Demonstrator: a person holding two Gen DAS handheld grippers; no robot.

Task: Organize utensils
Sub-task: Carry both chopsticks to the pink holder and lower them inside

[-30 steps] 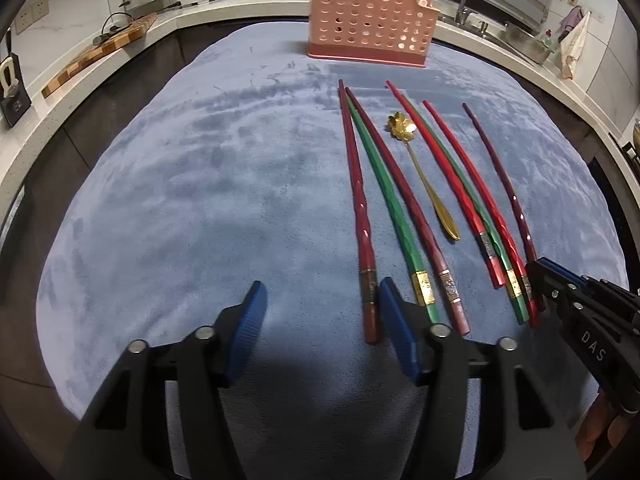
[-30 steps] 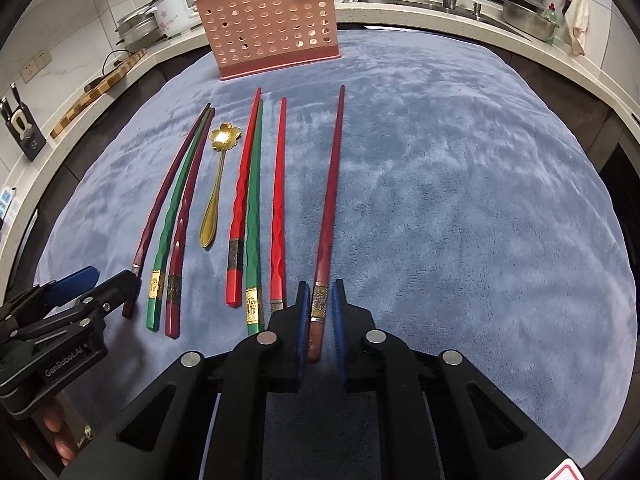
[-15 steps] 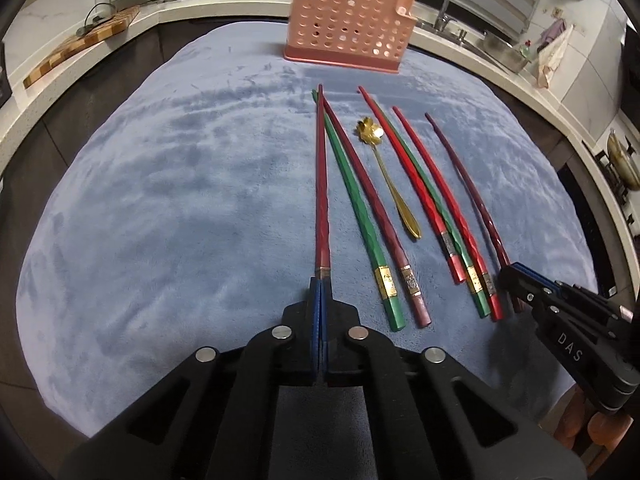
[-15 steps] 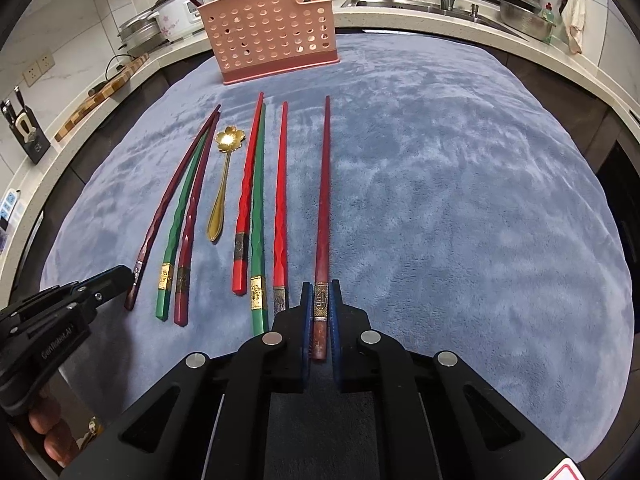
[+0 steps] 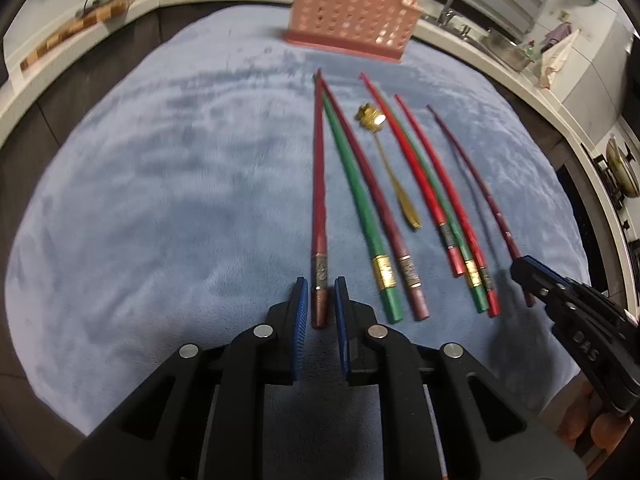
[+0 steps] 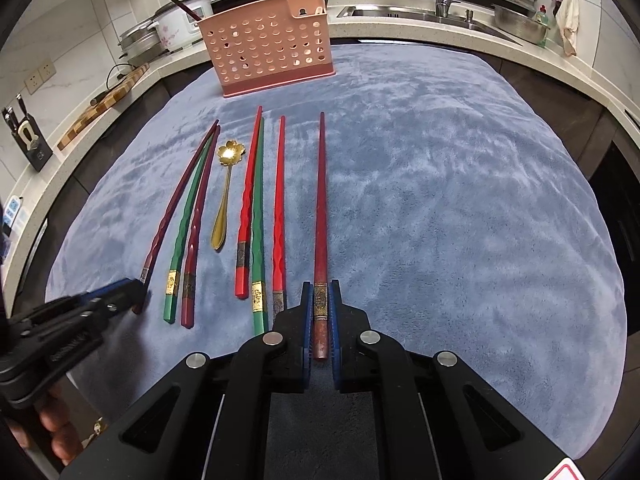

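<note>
My left gripper (image 5: 321,298), clamped tight half a second ago, now stands slightly spread around the leftmost dark red chopstick (image 5: 319,184) on the blue cloth (image 5: 160,184). My right gripper (image 6: 321,304) still pinches the rightmost chopstick (image 6: 320,208) near the cloth's near edge.

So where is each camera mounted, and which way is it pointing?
Left wrist: rides on the left gripper, facing forward over the blue cloth toward the pink basket; its own fingers straddle the leftmost chopstick, and the right gripper pokes in at the right edge.
Right wrist: rides on the right gripper, facing the same way; its fingers straddle the rightmost chopstick, with the left gripper at lower left.
Shared: both see the basket, the row of chopsticks and the gold spoon.
</note>
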